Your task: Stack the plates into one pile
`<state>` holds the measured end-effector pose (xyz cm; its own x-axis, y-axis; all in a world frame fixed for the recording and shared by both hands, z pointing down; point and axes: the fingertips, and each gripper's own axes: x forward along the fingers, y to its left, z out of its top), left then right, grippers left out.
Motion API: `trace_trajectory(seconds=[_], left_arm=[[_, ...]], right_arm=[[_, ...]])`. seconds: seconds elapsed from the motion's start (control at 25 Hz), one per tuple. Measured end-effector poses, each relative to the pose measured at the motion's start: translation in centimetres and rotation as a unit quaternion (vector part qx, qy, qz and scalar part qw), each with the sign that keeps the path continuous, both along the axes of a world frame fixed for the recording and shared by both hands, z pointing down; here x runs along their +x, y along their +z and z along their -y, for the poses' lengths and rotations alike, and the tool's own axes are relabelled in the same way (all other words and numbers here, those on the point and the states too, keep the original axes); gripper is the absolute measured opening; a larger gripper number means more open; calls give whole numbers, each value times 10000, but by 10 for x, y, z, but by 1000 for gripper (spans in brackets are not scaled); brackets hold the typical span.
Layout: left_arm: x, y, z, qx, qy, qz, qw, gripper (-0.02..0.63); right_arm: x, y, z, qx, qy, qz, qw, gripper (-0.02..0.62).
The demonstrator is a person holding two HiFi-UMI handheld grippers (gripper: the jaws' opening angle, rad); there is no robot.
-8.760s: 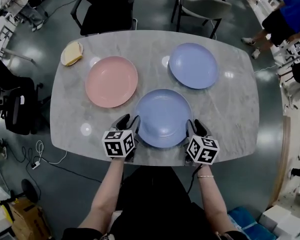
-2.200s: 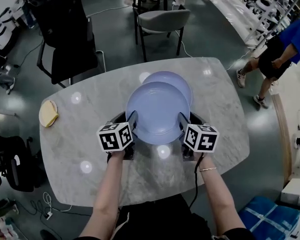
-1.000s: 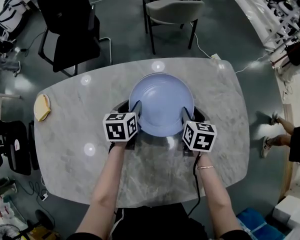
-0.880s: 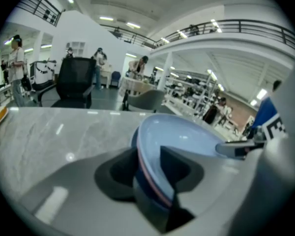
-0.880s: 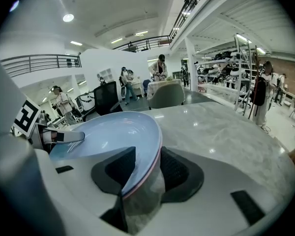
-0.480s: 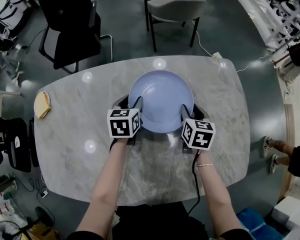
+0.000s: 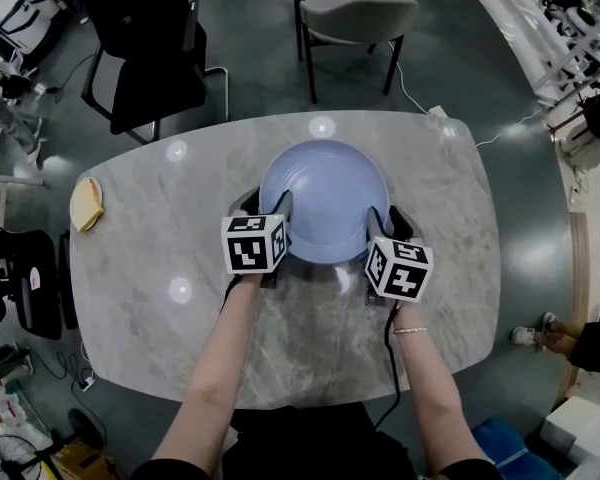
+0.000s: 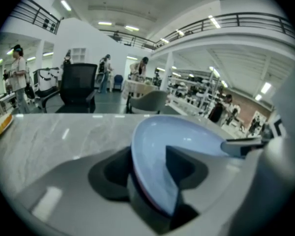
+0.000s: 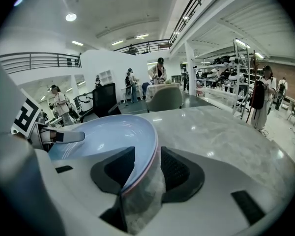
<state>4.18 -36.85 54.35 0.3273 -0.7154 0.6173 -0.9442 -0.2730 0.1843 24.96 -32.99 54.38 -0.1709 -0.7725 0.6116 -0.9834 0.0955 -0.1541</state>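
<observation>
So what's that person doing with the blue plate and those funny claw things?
A person is stacking plates, using a gripper in each hand. The pile sits in the middle of the marble table, with a blue plate on top and a pink rim peeking out underneath. The left gripper and right gripper are on either side, each with the pile's edge between its jaws. Both pairs of jaws have just been opening, so it looks like they're letting go.
</observation>
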Motion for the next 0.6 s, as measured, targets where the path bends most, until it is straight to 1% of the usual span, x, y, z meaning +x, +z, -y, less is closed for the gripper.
trace_trajectory(seconds=[0.08,0.28,0.44,0.6], left_arm=[[-1,1,0,22,-20,124,9999,232],[-7,1,1,42,-62,349,9994,245],[-9,-3,-1,61,-164,177,9997,244],[-11,-18,-6,256,-209,85,9994,220]], right_arm=[[2,-1,0,14,9,-8,10000,160],[3,-4,-3,29,1,15,10000,160],[2,-8,-7,70,-44,66,9999,160],[-2,-18,-10,234,-117,105,9996,159]])
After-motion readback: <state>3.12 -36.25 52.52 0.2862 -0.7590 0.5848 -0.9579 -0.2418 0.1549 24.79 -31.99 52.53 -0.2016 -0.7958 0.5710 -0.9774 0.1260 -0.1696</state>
